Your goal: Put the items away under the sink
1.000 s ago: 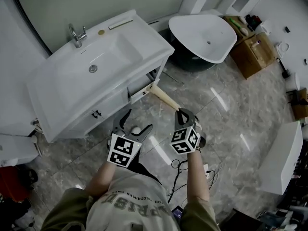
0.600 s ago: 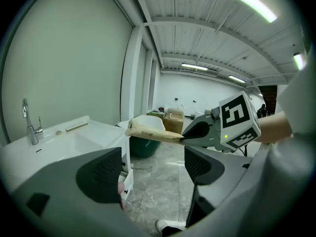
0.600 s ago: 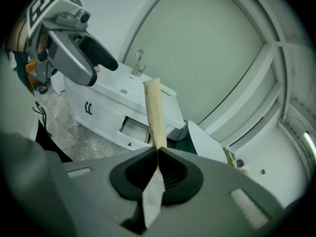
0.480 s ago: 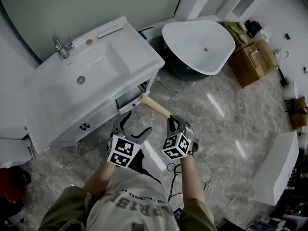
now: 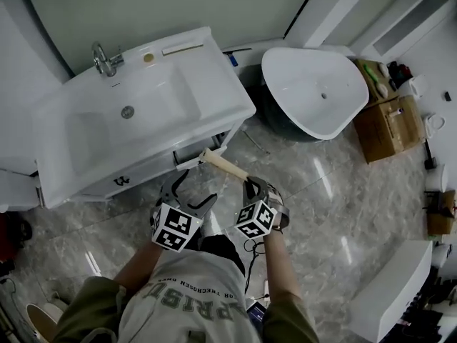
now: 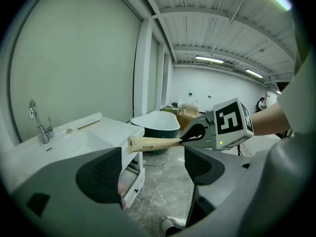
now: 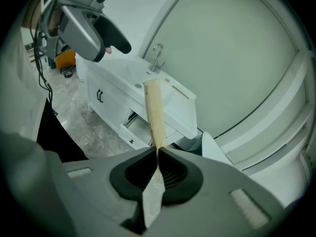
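Note:
My right gripper [image 5: 249, 186] is shut on a long cream paper-wrapped packet [image 5: 223, 166], which points toward the white sink vanity [image 5: 214, 91]. The packet's far end sits just by the vanity's open drawer [image 5: 191, 162]. In the right gripper view the packet [image 7: 154, 113] rises straight out of the closed jaws, with its tail below them. My left gripper [image 5: 189, 193] stands open and empty just left of the right one, in front of the vanity. The left gripper view shows the packet [image 6: 153, 143] held crosswise by the right gripper [image 6: 197, 132], above the open drawer [image 6: 130, 180].
A faucet [image 5: 106, 57] stands at the back of the sink. A white freestanding tub [image 5: 318, 91] sits right of the vanity, with a wooden box [image 5: 389, 127] beyond it. Cables [image 5: 253, 252] lie on the marble floor by the person's feet. A white block [image 5: 389, 291] stands lower right.
Both grippers have come closer to the vanity and drifted left. The packet's tip now reaches the open drawer. Right gripper stays shut on it, left stays open.

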A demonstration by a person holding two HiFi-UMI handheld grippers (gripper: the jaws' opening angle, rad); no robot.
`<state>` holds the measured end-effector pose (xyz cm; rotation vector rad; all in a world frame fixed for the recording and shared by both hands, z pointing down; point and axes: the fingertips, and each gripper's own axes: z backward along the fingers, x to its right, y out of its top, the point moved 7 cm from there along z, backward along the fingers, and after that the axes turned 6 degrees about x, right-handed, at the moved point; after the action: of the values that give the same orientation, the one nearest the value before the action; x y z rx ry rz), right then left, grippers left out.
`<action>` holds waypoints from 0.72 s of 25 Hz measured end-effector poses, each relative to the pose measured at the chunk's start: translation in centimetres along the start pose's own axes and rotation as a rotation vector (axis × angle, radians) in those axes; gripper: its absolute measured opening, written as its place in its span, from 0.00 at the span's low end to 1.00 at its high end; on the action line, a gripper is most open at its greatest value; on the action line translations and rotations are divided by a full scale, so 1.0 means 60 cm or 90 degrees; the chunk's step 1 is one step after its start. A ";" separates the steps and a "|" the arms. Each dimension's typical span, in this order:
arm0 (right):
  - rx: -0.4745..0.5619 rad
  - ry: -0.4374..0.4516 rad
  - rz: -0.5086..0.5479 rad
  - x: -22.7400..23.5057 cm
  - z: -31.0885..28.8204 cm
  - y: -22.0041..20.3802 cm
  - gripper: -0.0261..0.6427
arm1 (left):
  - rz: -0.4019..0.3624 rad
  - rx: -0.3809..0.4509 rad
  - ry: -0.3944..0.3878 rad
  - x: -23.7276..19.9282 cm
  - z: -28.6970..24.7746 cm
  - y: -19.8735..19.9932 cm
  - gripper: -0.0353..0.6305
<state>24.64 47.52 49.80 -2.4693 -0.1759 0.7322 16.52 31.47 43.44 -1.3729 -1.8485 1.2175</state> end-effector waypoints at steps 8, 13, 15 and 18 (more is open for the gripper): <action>0.030 0.085 0.158 0.027 -0.082 -0.003 0.06 | 0.062 -0.003 0.107 -0.004 -0.004 -0.003 0.63; 0.061 0.155 0.259 0.037 -0.131 -0.009 0.06 | 0.117 0.004 0.204 0.016 -0.024 -0.015 0.63; 0.073 0.186 0.296 0.041 -0.151 -0.017 0.06 | 0.143 0.007 0.249 0.029 -0.033 -0.021 0.63; 0.080 0.226 0.342 0.050 -0.182 -0.029 0.06 | 0.183 0.008 0.313 0.047 -0.047 -0.029 0.63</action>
<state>33.10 44.64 56.99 -2.4887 0.6663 0.4729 17.07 34.92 45.97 -1.7855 -1.3337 0.9065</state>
